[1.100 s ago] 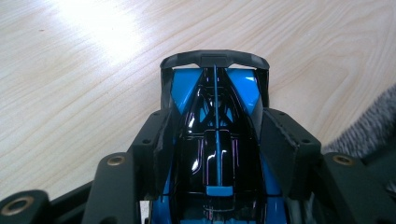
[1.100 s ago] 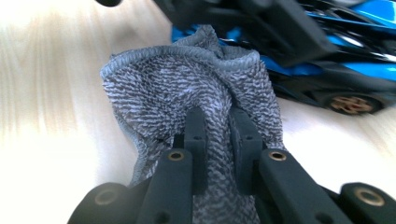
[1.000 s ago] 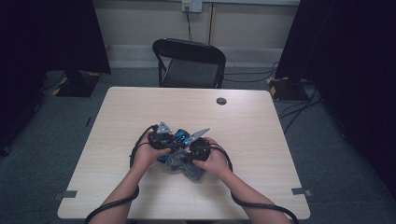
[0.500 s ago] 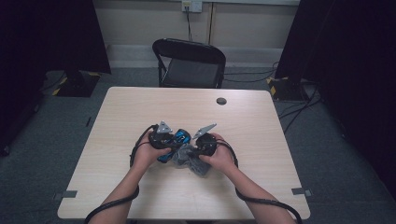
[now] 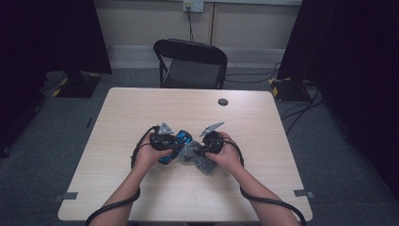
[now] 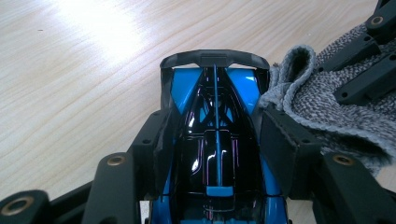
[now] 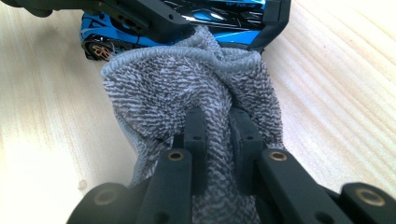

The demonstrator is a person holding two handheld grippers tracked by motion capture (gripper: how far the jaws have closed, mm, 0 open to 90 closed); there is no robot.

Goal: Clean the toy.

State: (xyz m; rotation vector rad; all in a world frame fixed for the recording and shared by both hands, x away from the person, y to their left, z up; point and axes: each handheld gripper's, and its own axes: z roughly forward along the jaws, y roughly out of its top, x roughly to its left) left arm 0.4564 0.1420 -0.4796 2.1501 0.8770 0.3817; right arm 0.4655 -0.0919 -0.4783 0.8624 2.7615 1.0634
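Shifted a little rightward since a second ago, right gripper [image 7: 217,140] clenched on grey knitted cloth [image 7: 187,88], folds bunched between its jaws. Just beyond, against cloth's far edge, glossy blue-and-black toy race car [image 6: 217,135] clamped across its flanks by left gripper [image 6: 217,144], long axis running away along those jaws above pale wooden table [image 5: 263,122].

The toy car [image 6: 215,140] runs off the left gripper view's bottom edge; the grey cloth [image 7: 187,93] hides its side.
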